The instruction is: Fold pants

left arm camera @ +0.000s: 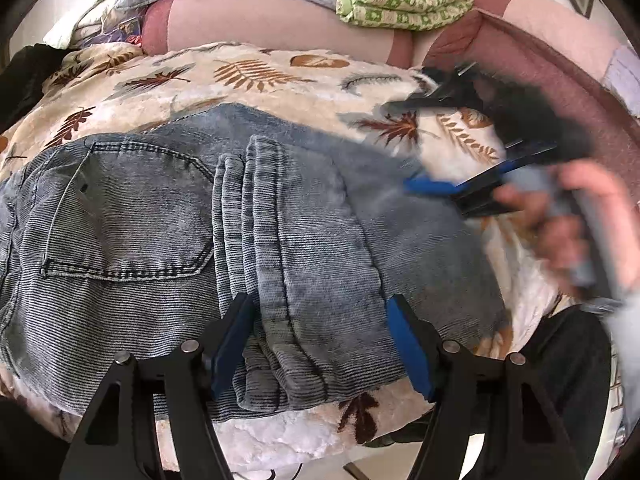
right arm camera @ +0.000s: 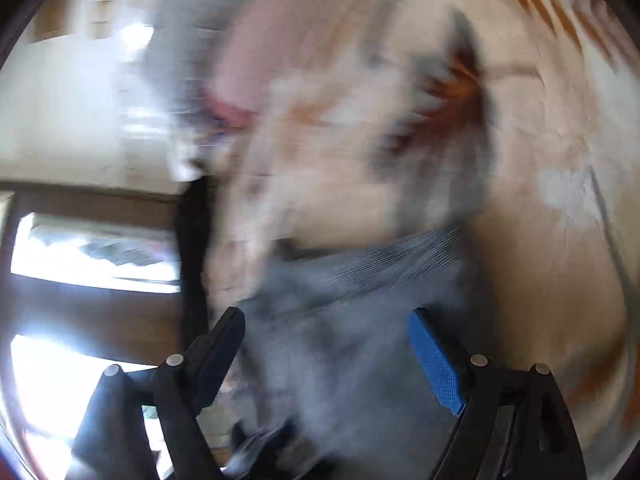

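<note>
Folded pants lie on the leaf-print blanket, left tongs and right tongs both wide above them

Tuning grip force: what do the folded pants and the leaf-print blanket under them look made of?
Pants: likely cotton denim, faded blue-grey, matte; fine ribbed weave, stitched pocket, thick hems. Leaf-print blanket: probably plush synthetic fleece, soft sheen; fuzzy crushed pile, printed brown leaves.
</note>
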### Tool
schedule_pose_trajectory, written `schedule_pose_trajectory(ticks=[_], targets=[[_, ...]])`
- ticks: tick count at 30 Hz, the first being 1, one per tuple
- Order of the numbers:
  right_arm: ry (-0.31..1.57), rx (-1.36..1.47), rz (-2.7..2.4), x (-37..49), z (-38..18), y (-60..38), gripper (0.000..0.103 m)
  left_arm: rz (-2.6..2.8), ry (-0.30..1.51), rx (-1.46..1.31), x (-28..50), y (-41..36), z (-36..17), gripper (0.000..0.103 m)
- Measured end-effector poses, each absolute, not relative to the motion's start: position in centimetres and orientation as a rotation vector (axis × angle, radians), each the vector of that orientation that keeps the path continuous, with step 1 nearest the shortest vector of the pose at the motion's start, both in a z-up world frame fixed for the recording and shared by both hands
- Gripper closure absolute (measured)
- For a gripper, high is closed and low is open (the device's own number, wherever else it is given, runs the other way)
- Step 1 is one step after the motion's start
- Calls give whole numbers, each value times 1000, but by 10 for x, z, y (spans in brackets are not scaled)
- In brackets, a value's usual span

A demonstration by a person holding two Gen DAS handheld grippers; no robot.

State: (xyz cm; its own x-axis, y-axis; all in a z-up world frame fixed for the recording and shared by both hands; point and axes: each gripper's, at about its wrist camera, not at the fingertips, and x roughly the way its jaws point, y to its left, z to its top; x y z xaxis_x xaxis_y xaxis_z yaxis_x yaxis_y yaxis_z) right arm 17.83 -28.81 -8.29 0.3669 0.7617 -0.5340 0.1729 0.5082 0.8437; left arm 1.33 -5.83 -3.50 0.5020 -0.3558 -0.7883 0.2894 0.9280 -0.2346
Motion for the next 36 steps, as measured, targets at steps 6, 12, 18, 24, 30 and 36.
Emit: schedule_pose_trajectory(ticks=[6, 12, 18, 24, 30, 36], targets=[[1067, 932, 522, 115, -35, -284, 16, -469, 902, -136, 7, -44, -36, 31], [1060, 1004, 510, 60, -86, -288, 10, -496, 860, -124, 3, -43, -38, 31], [928, 1030, 596, 41, -58, -297, 10, -458, 785, -143, -3, -34, -26, 31], [908, 1092, 688, 32, -74, -301, 10, -343, 719, -163, -7, -19, -16, 31], [876, 1105, 765, 29, -72, -294, 10, -261, 714, -123, -7, -21, -19, 31], [811, 1141, 834, 22, -64, -301, 8, -193, 664, -65, -15, -28, -13, 30]])
